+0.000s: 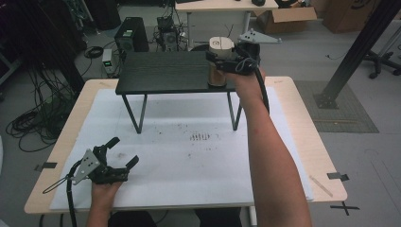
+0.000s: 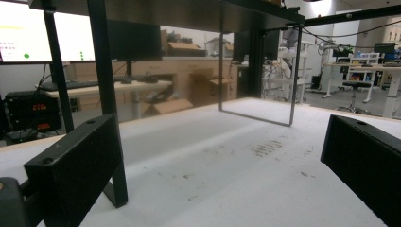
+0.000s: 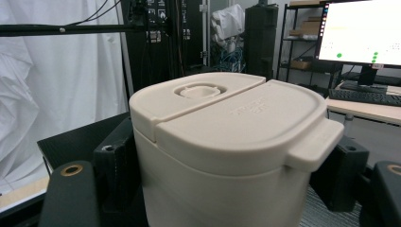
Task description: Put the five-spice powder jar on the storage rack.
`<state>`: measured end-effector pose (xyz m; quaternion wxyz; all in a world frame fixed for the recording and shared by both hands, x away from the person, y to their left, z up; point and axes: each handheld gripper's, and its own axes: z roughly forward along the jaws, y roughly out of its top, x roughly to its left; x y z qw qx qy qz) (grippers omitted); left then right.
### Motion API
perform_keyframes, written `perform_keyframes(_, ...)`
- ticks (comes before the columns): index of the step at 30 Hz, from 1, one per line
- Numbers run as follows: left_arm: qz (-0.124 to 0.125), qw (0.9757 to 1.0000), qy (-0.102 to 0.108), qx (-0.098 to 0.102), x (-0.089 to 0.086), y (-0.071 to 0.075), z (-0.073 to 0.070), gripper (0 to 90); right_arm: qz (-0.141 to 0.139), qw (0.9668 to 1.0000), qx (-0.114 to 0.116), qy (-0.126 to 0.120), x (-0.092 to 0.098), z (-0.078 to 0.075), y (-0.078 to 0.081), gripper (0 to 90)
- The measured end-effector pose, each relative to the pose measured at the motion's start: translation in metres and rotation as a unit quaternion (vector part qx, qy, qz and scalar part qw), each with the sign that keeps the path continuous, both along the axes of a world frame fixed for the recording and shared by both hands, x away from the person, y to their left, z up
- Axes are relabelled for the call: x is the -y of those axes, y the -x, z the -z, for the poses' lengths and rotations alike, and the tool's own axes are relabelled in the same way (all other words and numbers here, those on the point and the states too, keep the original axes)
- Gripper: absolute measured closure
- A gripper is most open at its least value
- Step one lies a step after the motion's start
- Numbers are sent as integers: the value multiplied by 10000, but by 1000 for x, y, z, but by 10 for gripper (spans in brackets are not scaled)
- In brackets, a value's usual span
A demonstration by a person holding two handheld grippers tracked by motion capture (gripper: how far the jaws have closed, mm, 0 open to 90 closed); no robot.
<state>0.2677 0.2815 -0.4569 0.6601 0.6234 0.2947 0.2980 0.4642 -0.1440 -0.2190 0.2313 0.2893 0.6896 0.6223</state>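
Note:
A round canister with a cream lid (image 1: 221, 45) stands at the right end of a small black stand table (image 1: 161, 73). My right gripper (image 1: 215, 60) reaches in from the right, shut on the canister just under the lid. In the right gripper view the cream canister (image 3: 227, 109) sits close up, with a black jaw pressed on each side of it. My left gripper (image 1: 125, 151) rests low on the white sheet (image 1: 189, 161) near the front left, open with nothing in it. In the left gripper view its jaws stand wide apart around bare sheet (image 2: 217, 165).
The black stand's thin legs (image 1: 135, 113) rest on the white sheet; one leg (image 2: 106, 94) stands close in front of my left gripper. A patch of dark specks (image 1: 199, 137) marks the sheet's middle. Computer gear and cables (image 1: 132, 38) lie on the floor beyond the table.

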Motion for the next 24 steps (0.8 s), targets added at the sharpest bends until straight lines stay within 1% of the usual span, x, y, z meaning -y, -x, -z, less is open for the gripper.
perform_keyframes(10, 3, 10000, 4, -1, 0, 0, 0, 2, 3, 10000, 9, -22, 0, 0, 0, 240)
perform_keyframes(17, 4, 10000, 3, -6, 0, 0, 0, 2, 84, 9999, -27, -69, -1, 1, 1, 228)
perform_keyframes(20, 5, 10000, -3, -3, 0, 0, 0, 2, 96, 9999, -41, -59, -2, 1, 1, 193)
perform_keyframes(22, 5, 10000, -2, -5, 0, 0, 0, 2, 63, 9999, -50, -106, -2, 1, 2, 158)
perform_keyframes(24, 3, 10000, -4, -2, 0, 0, 0, 2, 66, 9999, -43, -76, -1, 1, 3, 143)
